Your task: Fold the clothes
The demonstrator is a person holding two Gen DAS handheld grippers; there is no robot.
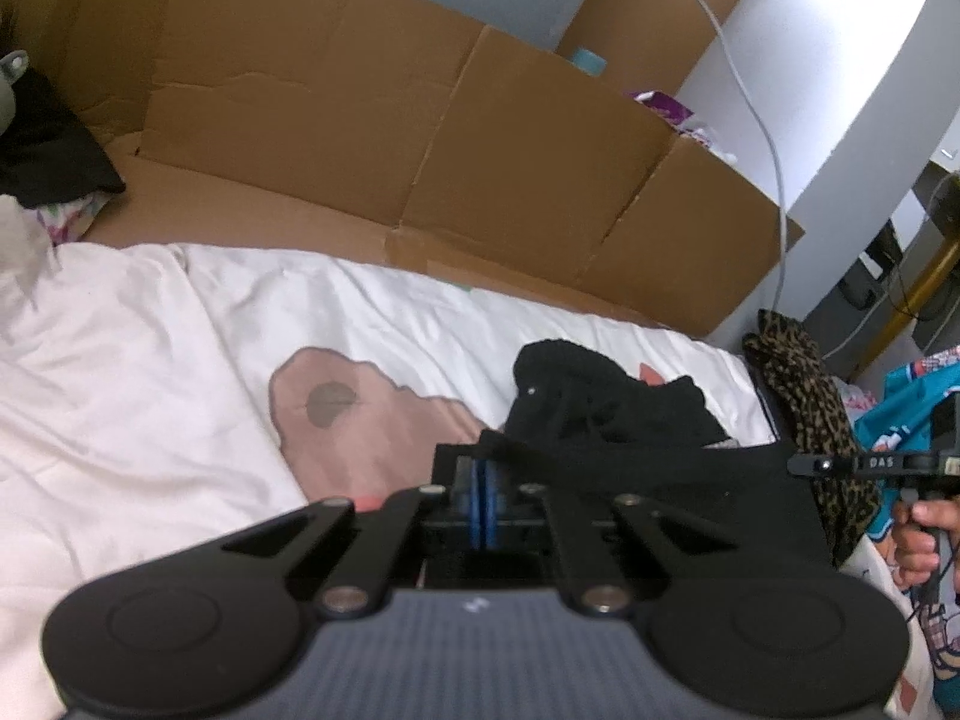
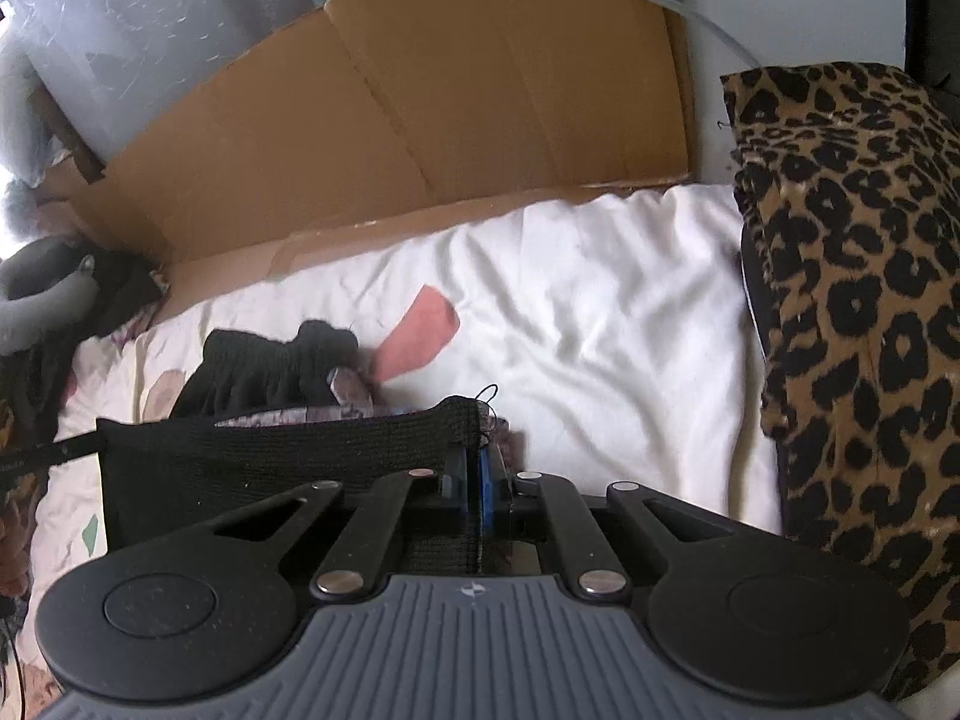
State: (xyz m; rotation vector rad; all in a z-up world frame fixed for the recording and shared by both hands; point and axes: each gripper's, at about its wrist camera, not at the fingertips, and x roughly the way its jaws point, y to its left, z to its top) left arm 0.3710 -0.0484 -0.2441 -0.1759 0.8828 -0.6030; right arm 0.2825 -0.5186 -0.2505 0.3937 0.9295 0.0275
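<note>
The lower part of the black garment (image 2: 270, 456) is hidden behind the right gripper's (image 2: 478, 480) linkage, and the leopard-print fabric (image 2: 852, 300) is cut off by the right edge.

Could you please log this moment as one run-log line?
left gripper: shut on black garment | right gripper: shut on black garment | stage: edge gripped above bedsheet

Soft, even daylight fills both views, casting only faint shadows in the folds of the white bedsheet (image 1: 150, 360). In the left wrist view the white wall (image 1: 840, 90) at upper right is blown out to glare; in the right wrist view the far left edge is washed out too. Both pictures are slightly soft and grainy. Fisheye distortion bends the cardboard (image 2: 420, 120) into an arc, and the corners darken. Black cloth (image 2: 270, 462) loses detail.
</note>
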